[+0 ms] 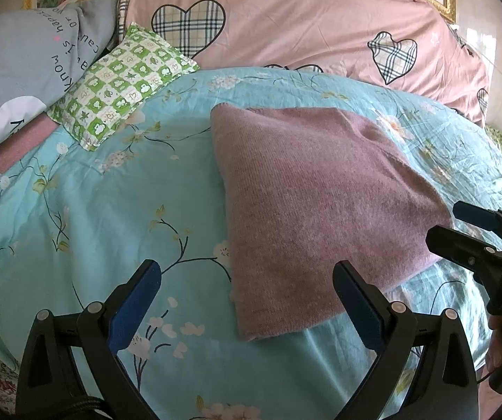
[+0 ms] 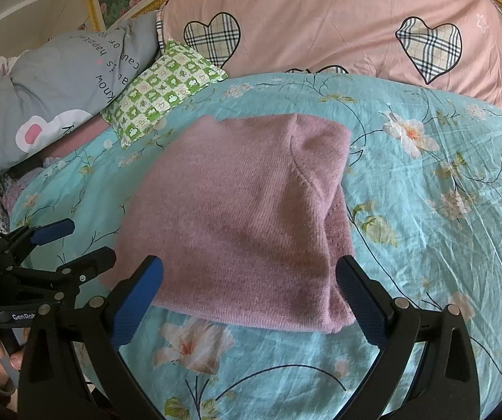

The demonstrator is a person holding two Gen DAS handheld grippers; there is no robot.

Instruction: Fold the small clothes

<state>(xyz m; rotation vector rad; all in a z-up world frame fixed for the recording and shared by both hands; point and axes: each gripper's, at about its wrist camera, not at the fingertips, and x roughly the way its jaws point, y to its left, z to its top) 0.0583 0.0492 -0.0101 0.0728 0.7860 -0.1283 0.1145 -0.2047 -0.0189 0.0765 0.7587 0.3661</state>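
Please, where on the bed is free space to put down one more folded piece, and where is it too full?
Free: the turquoise floral sheet left of the folded mauve sweater, below the green checked pillow; also the sheet right of the sweater. Crowded: the head of the bed, with the pink heart quilt and grey pillow.

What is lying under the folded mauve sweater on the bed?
The mauve sweater rests on the turquoise floral sheet, which shows all around it. Whatever the sweater covers is hidden. Both grippers, left and right, are open and hold nothing.
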